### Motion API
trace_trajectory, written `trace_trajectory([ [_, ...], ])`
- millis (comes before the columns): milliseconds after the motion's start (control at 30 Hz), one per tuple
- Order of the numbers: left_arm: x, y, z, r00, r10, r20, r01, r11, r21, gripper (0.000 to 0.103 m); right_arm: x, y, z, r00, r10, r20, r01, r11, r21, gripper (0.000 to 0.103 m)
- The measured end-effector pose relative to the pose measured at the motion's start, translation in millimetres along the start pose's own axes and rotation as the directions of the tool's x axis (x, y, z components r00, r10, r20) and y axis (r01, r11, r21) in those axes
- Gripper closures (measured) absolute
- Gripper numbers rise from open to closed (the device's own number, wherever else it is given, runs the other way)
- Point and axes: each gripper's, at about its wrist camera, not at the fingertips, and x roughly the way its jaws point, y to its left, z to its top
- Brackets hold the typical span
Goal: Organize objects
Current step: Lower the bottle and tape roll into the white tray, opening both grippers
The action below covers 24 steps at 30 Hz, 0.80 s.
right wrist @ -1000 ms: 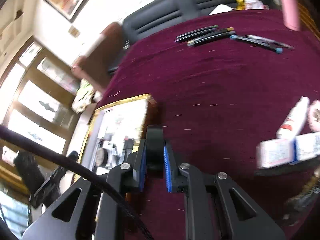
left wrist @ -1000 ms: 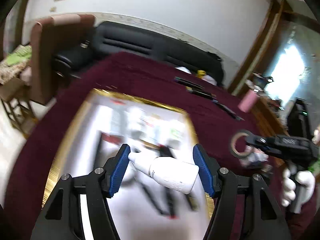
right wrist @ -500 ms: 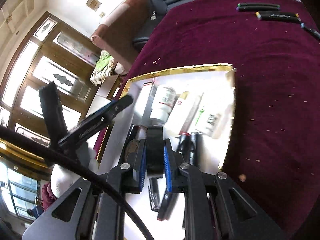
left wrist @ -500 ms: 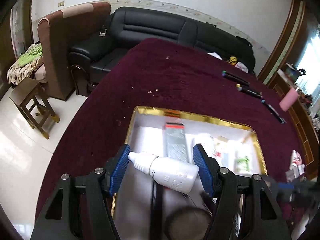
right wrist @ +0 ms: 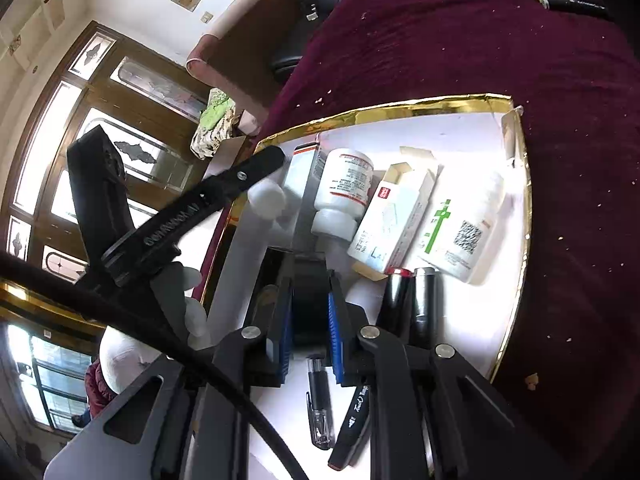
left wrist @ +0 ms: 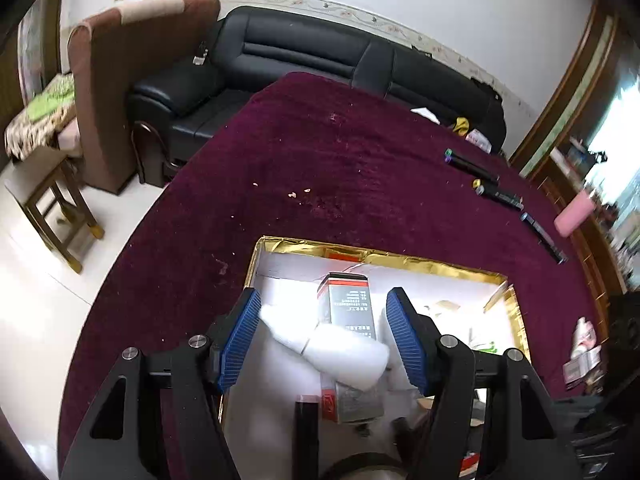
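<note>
Both loads are over the gold-rimmed tray point(left wrist: 404, 258) on the bench now: left hand-held gripper point(left wrist: 324, 338) is clamped end to end on a white bottle point(left wrist: 340, 354), right hand-held gripper point(right wrist: 308, 312) is pinched narrow on a black tape roll point(right wrist: 310, 300). I'd lower each into a bare white patch, bottle near the left wall clear of the grey box point(left wrist: 348, 304), then let go gently so nothing rolls

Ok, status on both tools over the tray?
Left tool holds white bottle over gold-rimmed tray. Right tool shut on black tape roll. Tray crowded below.
</note>
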Motion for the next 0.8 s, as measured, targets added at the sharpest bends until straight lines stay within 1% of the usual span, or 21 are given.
trace_trajectory([
  [100, -16.0, 3.5, 0.4, 0.999, -0.022, 0.033, 0.022, 1.000, -0.010, 0.044, 3.4, 2.3, -3.2, 1.000, 0.014, -0.014, -0.014, 1.000, 0.003, 0.089],
  [233, -34.9, 1.9, 0.9, 0.997, -0.046, 0.064, 0.046, 0.999, 0.001, 0.043, 7.6, 2.7, -7.3, 0.999, 0.036, -0.032, -0.036, 0.999, 0.014, 0.089],
  [433, -50.6, -5.8, -3.6, 0.993, -0.092, 0.074, 0.091, 0.996, 0.015, 0.042, 21.4, -1.9, -17.0, 0.996, 0.031, -0.083, -0.028, 0.999, 0.039, 0.087],
  [500, -56.3, -9.0, -6.7, 0.991, -0.106, 0.080, 0.105, 0.994, 0.015, 0.039, 23.3, 0.9, -21.8, 0.996, 0.007, -0.091, -0.005, 1.000, 0.030, 0.082],
  [567, -62.6, -10.6, -9.3, 0.989, -0.118, 0.092, 0.117, 0.993, 0.014, 0.037, 22.0, 7.6, -25.6, 0.995, -0.011, -0.100, 0.012, 1.000, 0.011, 0.067],
  [633, -70.7, -10.5, -11.5, 0.985, -0.133, 0.110, 0.132, 0.991, 0.008, 0.033, 18.6, 13.3, -29.0, 0.994, -0.044, -0.097, 0.043, 0.999, -0.014, 0.060],
  [700, -78.2, -10.5, -14.1, 0.981, -0.150, 0.122, 0.151, 0.989, -0.001, 0.031, 13.2, 19.3, -34.2, 0.993, -0.072, -0.097, 0.068, 0.997, -0.045, 0.059],
  [800, -90.4, -11.2, -19.4, 0.976, -0.169, 0.139, 0.171, 0.985, -0.004, 0.026, 1.3, 21.9, -46.5, 0.992, -0.074, -0.102, 0.068, 0.996, -0.061, 0.059],
])
